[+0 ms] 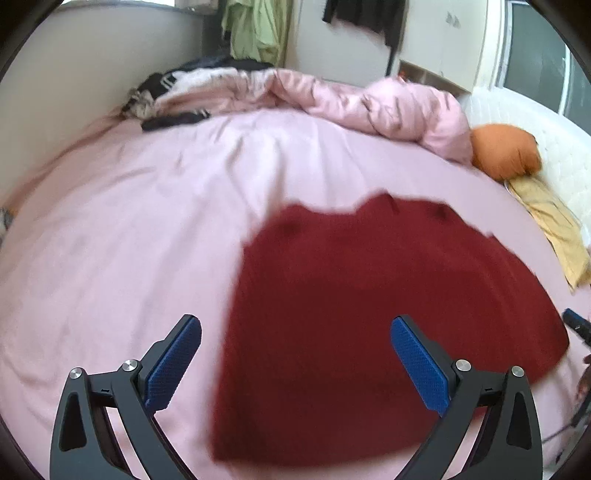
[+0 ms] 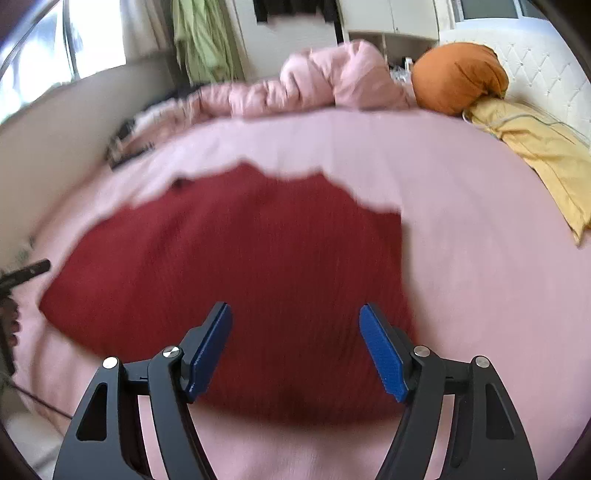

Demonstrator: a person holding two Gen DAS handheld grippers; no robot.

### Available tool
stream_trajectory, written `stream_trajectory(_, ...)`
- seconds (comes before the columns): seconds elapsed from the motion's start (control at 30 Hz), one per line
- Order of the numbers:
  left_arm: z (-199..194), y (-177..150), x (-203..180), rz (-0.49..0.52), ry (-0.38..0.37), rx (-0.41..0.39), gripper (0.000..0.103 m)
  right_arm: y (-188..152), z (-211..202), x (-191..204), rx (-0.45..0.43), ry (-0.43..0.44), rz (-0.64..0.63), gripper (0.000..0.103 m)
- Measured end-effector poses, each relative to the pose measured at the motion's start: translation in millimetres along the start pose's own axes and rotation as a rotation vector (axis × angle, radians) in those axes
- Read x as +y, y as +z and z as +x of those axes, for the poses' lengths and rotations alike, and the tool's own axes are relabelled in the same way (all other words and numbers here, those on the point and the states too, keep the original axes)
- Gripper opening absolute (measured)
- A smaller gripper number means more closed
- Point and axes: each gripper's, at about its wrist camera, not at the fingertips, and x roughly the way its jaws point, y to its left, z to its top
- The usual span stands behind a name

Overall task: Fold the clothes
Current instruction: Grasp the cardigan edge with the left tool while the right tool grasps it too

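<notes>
A dark red knitted garment (image 1: 369,314) lies flat on the pink bed sheet (image 1: 129,240), folded into a rough rectangle. My left gripper (image 1: 295,332) is open and empty above the garment's left edge, its left finger over the sheet and its right finger over the cloth. In the right wrist view the same red garment (image 2: 240,266) fills the middle. My right gripper (image 2: 295,317) is open and empty above the garment's near right part. The frames are blurred by motion.
A bunched pink duvet (image 1: 369,103) lies along the far side of the bed, with dark clothes (image 1: 173,92) at its left. An orange cushion (image 2: 458,74) and a yellow cloth (image 2: 535,147) lie by the white headboard (image 2: 546,74). Green clothes (image 1: 255,29) hang behind.
</notes>
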Motion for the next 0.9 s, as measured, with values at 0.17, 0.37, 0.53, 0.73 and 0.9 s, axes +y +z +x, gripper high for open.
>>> stream_trajectory(0.17,52,61,13,0.056,-0.054,0.018,0.103,72,31,-12,0.017,0.119,-0.003,0.079)
stream_trajectory(0.37,121,99,22,0.079,-0.149,0.142,0.103,130,120,-43,0.282,0.283,0.154,0.079)
stream_trajectory(0.53,178,100,17,0.145,-0.103,0.269,0.072,152,176,-50,0.317,0.206,0.083,0.079)
stream_trajectory(0.73,186,84,10,0.117,-0.143,0.266,0.036,144,217,-32,0.376,0.199,0.001,0.078)
stream_trajectory(0.9,164,78,-5,0.215,-0.104,0.226,0.036,141,201,-9,0.29,0.194,-0.065,0.032)
